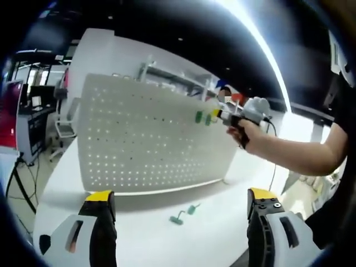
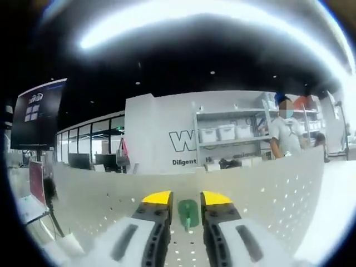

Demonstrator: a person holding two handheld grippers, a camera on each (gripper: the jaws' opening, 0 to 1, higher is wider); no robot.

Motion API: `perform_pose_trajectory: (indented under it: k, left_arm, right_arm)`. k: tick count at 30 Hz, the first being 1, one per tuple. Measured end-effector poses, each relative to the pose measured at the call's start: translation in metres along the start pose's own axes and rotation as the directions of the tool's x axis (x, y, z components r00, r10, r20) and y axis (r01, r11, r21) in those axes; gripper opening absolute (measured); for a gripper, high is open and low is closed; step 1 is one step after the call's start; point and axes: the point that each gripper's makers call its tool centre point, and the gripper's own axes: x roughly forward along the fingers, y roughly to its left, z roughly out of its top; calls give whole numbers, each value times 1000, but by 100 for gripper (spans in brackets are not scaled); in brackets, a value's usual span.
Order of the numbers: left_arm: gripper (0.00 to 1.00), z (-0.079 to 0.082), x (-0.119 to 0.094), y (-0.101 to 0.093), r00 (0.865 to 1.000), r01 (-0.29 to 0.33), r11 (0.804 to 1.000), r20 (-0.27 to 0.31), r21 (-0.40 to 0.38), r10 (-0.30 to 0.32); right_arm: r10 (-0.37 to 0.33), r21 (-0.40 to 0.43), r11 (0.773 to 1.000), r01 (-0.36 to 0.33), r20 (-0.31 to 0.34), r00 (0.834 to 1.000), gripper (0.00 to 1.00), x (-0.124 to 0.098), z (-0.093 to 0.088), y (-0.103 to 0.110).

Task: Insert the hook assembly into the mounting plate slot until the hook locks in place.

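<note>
Right up against the pegboard (image 1: pixel 150 139), near its upper right corner, the right gripper (image 2: pixel 187 203) has its yellow-tipped jaws drawn narrow around a green hook (image 2: pixel 188 211), whose stem runs straight ahead along the jaws and into the perforated face. The coming move turns on that line: the hook lies dead ahead of the right gripper, long axis pointing at the board, so a push along it should seat it. From the left gripper view, two green hooks (image 1: pixel 203 117) show on the pegboard by that corner; which one is gripped I cannot tell. One more green hook (image 1: pixel 184 214) lies loose on the white desk (image 1: pixel 183 245) in front of the pegboard's lower edge, nearer the left gripper (image 1: pixel 181 203), which hangs wide open and empty.
</note>
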Motion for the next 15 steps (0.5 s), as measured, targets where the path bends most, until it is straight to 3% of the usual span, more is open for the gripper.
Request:
perform_pose_trajectory:
  k: [8, 15]
  left_arm:
    - [100, -5, -7, -1, 1000, -10, 1000, -10, -4, 10]
    - [100, -13, -13, 0, 999, -20, 1000, -34, -9, 20]
  right_arm:
    - [54, -11, 998, -54, 10, 998, 25, -15, 24, 2]
    - [110, 2, 994, -110, -49, 993, 34, -36, 24, -2]
